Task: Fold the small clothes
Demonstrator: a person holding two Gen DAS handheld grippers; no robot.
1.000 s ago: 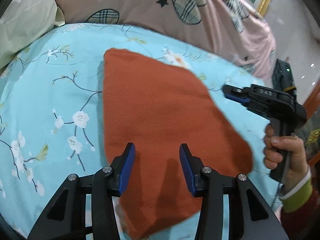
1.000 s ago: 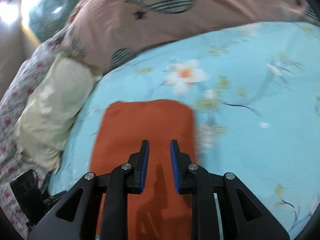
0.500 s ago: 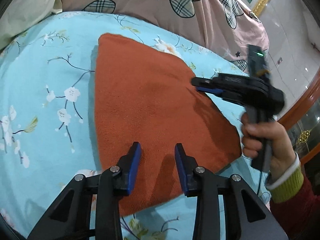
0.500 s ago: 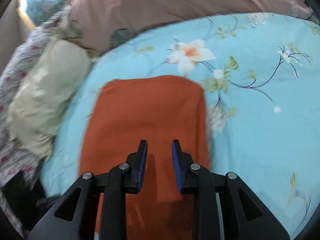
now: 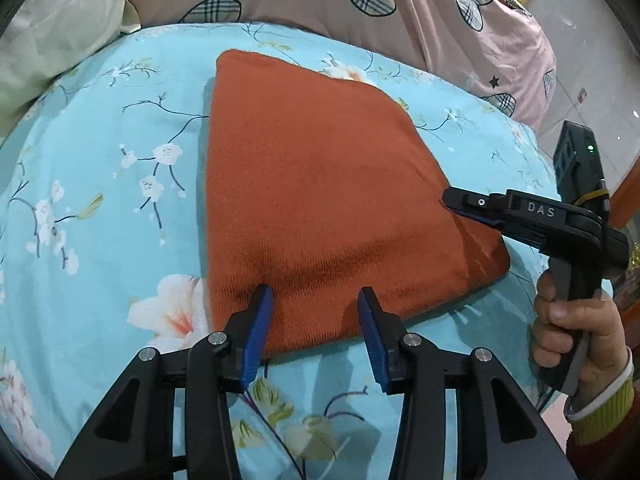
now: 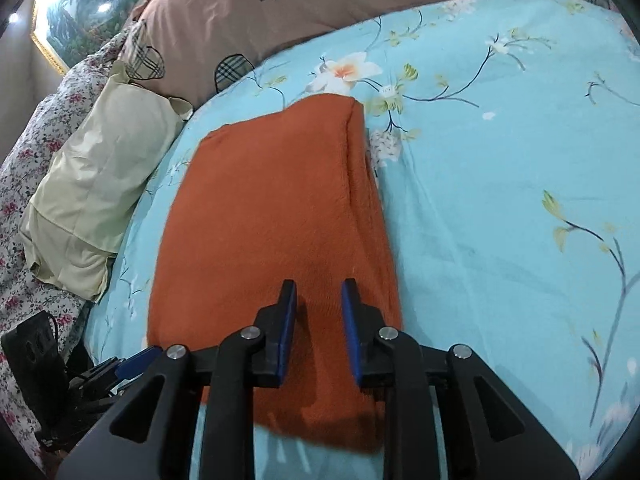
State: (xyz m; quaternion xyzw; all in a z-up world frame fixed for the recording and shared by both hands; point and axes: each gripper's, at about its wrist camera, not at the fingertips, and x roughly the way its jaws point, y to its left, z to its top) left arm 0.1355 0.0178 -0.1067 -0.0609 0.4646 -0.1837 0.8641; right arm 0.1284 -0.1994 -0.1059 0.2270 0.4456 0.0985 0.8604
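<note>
An orange knitted garment [image 5: 316, 200] lies folded flat on the bed's blue flowered sheet [image 5: 104, 184], its near edge towards the camera. The left tongs [image 5: 316, 300] hover over that near edge with their blue pads apart; their jaws have just been opening, and no cloth is pinched between them. The right tongs [image 6: 318, 292] hang over the garment's near right part, pads a narrow gap apart with nothing gripped. In the left wrist view the right tongs reach in from the right, tips at the garment's right edge, and a hand [image 5: 576, 332] with a yellow-green cuff grips the handle. A pink quilt [image 5: 400, 12] with plaid patches lies at the far side, and a pale pillow [image 6: 96, 188] lies to the left.
</note>
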